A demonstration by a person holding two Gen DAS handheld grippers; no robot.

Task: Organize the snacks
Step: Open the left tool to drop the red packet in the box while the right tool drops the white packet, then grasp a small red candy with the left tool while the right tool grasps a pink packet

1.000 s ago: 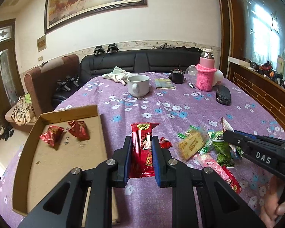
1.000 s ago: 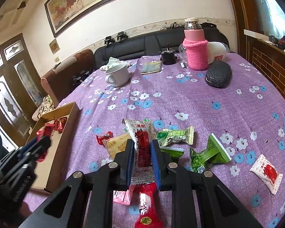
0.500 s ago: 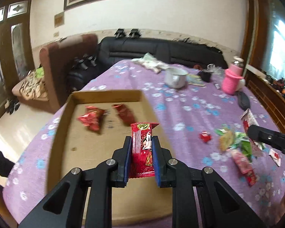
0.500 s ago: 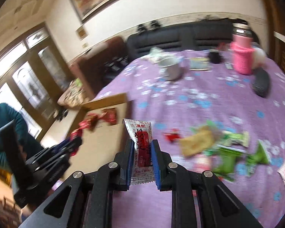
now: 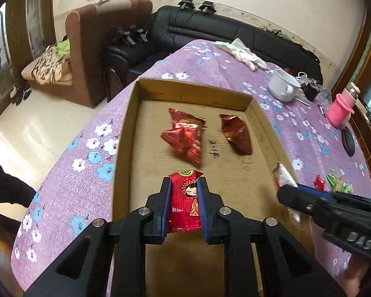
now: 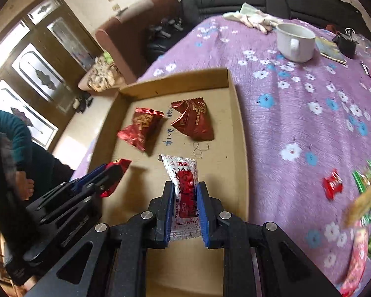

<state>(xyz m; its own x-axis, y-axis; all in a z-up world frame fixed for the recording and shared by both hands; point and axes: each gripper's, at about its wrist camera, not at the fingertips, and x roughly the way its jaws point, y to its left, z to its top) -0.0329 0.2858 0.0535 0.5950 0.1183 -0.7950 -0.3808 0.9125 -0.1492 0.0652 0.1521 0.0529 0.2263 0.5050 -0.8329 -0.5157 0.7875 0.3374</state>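
Now left gripper (image 5: 184,183) pinching red packet (image 5: 184,199), right gripper (image 6: 185,189) pinching white sachet (image 6: 183,185), both over cardboard tray (image 5: 122,153); bare floor between walls.

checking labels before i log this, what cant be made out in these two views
- Right wrist view: loose snacks on the cloth are motion-blurred at the right edge; kinds unreadable.
- Left wrist view: white packet in the right gripper is blurred and mostly hidden by it.
- Both views: near end of the box is hidden behind the gripper bodies.
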